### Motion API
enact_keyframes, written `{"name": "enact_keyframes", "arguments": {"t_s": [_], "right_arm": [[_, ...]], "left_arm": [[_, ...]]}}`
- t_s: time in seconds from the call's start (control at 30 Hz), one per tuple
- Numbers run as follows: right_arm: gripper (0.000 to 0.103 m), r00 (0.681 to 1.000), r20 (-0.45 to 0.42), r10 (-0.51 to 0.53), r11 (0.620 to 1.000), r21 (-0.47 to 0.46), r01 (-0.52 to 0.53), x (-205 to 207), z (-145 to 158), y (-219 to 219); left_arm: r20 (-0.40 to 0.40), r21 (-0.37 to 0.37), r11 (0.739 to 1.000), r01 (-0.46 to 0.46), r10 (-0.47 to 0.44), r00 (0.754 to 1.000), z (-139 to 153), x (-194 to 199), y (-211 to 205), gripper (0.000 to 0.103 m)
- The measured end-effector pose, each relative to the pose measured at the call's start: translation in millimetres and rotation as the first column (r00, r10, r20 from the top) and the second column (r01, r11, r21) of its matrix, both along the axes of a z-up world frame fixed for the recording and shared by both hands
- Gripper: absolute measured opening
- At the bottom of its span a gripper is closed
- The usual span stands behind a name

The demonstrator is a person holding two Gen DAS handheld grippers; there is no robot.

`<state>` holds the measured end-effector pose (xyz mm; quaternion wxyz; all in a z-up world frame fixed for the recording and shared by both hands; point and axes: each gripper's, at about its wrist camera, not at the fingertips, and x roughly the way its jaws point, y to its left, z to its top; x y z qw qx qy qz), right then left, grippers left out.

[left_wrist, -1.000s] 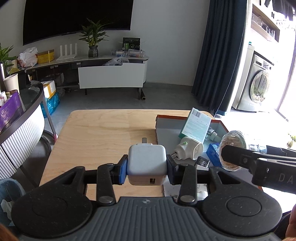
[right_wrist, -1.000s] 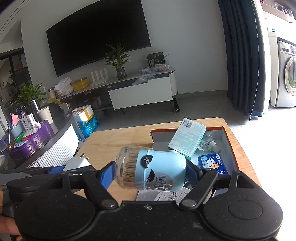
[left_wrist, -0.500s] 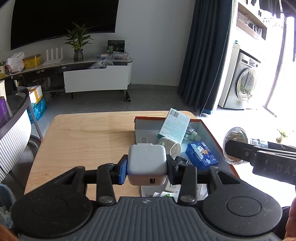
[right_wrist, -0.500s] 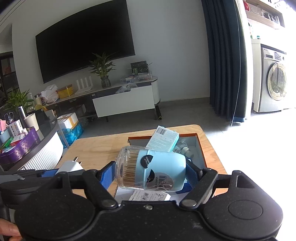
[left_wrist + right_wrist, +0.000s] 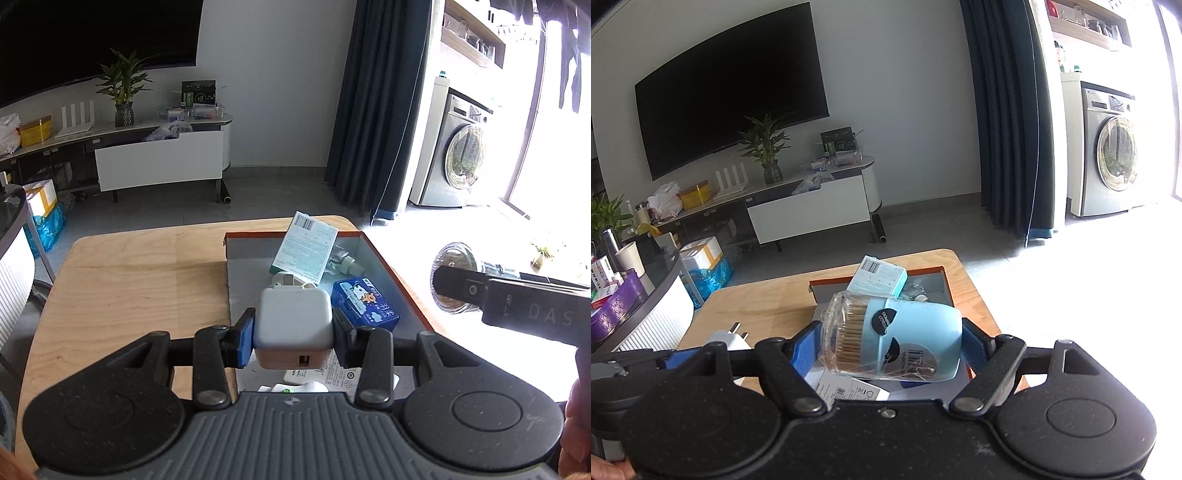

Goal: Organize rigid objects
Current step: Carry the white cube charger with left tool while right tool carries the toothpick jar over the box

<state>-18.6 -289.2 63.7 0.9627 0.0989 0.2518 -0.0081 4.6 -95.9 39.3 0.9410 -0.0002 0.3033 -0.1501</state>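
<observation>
The left hand-held gripper (image 5: 293, 334) clamps one white charger (image 5: 293, 328) above the orange-rimmed tray (image 5: 391, 269) on the bench (image 5: 140, 273). The right hand-held gripper (image 5: 888, 345) grips one toothpick jar (image 5: 892, 338) sideways. At twelve o'clock, one teal box (image 5: 306, 251) leans inside, one blue case (image 5: 365, 304) beside it.

The left tongs (image 5: 293, 334) point forward and slightly down, blue pads clamped on a white charger (image 5: 293, 325). The right tongs (image 5: 890, 343) sit alongside at the same tilt, jaws spread wide and pinching a toothpick jar (image 5: 892, 341) lying sideways

Two wrist cameras look forward and down, close over the table's (image 5: 140, 273) near edge; both share the far-corner tray (image 5: 391, 269).
</observation>
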Motion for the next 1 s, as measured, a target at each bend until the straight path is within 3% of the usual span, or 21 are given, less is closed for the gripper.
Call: {"name": "enact_keyframes", "arguments": {"t_s": [1.0], "right_arm": [[0.092,1.0,-0.013,0.001,1.0,0.012,-0.001,16,-7,-7]], "left_arm": [[-0.024,0.022,0.998,0.059,-0.058,0.998,-6,15,-28,0.042]]}}
